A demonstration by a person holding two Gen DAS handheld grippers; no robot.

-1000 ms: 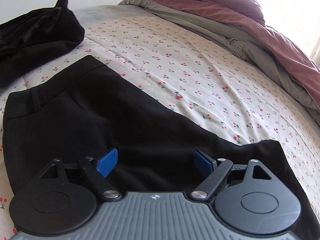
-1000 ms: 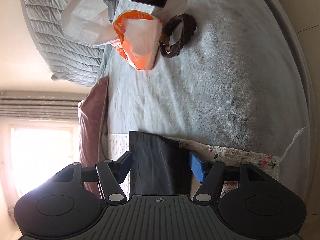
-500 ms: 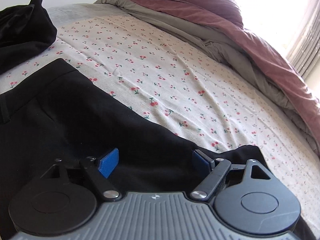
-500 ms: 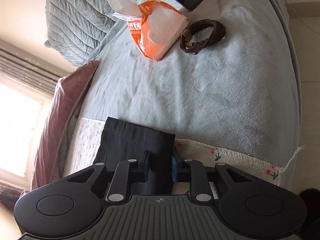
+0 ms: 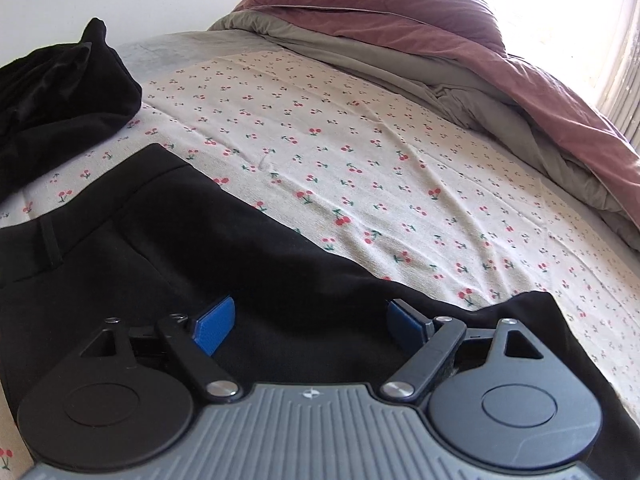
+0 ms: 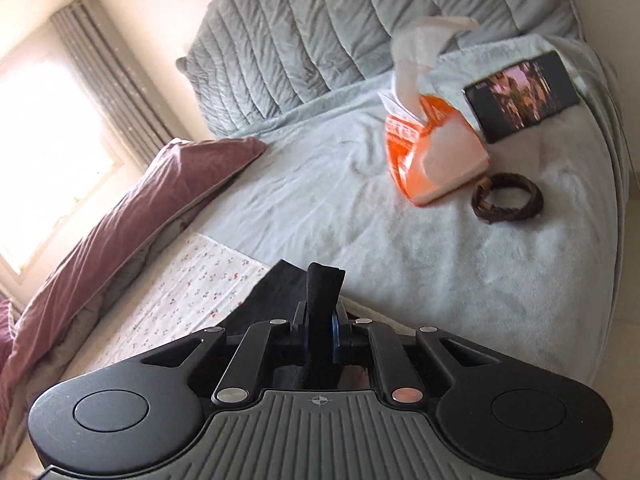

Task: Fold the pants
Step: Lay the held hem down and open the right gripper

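Observation:
Black pants point(image 5: 160, 248) lie flat on the cherry-print sheet point(image 5: 360, 152), with the waistband and a belt loop at the left. My left gripper point(image 5: 310, 308) hovers open just above the middle of them, blue pads wide apart and nothing pinched. In the right wrist view the jaws of my right gripper point(image 6: 322, 320) are closing, and the pads pinch the end of a pants leg point(image 6: 320, 280). A fold of black cloth sticks up between them, raised off the bed. The rest of that leg trails down behind the gripper.
A heap of black clothing point(image 5: 52, 96) lies at the far left and a mauve duvet point(image 5: 400, 24) along the window side. On the grey blanket are an orange tissue pack point(image 6: 432, 160), a phone point(image 6: 520, 96) and a braided bracelet point(image 6: 508, 198), before the quilted headboard point(image 6: 360, 20).
My right gripper closed on the pants leg end, rolled upright and lifted the cloth off the bed. The left gripper stayed open over the pants, swaying only slightly.

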